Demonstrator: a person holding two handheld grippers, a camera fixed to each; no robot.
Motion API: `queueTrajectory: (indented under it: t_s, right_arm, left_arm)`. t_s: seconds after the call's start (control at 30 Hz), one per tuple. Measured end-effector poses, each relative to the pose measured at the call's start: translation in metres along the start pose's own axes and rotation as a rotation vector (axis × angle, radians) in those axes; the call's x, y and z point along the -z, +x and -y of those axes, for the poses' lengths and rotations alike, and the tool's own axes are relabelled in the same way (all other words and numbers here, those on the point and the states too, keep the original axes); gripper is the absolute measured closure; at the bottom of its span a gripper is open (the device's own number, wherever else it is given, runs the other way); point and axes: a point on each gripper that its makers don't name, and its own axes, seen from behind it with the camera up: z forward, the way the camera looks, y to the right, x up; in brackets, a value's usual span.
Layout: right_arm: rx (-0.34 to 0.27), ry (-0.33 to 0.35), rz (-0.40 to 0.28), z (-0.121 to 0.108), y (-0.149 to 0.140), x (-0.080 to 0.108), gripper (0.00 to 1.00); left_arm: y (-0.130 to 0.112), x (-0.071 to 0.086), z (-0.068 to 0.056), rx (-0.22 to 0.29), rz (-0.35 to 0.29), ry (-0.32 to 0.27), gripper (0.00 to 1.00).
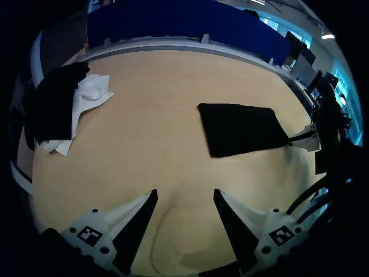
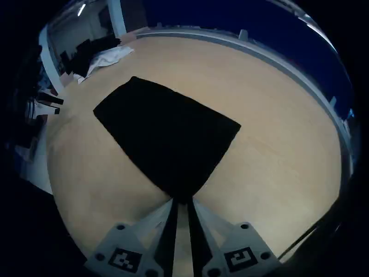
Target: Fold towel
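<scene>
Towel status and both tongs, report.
Right tongs shut on black towel corner. Left tongs open, off the towel. Cloth pile at table edge, clear.

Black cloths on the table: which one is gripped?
The flat black towel mid-table: the right gripper pinches its corner. The other black cloth lies crumpled on a white cloth, untouched.

Plain black towel [image 2: 168,143] on a pale wood-grain tabletop [image 1: 152,152]. At ten o'clock, white cloth [image 1: 92,94] against black clothing [image 1: 53,104]. At twelve, deep blue partition [image 1: 184,21]. White left gripper [image 1: 184,203] with black fingers [image 1: 138,221] and black-and-white square markers [image 1: 89,235].
</scene>
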Motion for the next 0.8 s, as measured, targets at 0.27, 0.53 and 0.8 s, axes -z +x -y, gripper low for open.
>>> queueTrajectory:
  t_s: [0.27,0.53,0.8]
  right_arm:
    - [0.013,-0.011,-0.010,-0.002,0.006,0.002,0.89]
    - [0.055,-0.025,-0.048,-0.002,0.033,0.019,0.89]
    - [0.121,-0.037,-0.103,0.003,0.081,0.035,0.89]
  left_arm:
    - [0.001,0.000,-0.004,0.003,-0.001,-0.009,0.10]
    - [0.004,0.005,-0.004,0.003,-0.001,-0.008,0.10]
    - [0.007,0.012,0.001,0.012,-0.014,0.003,0.10]
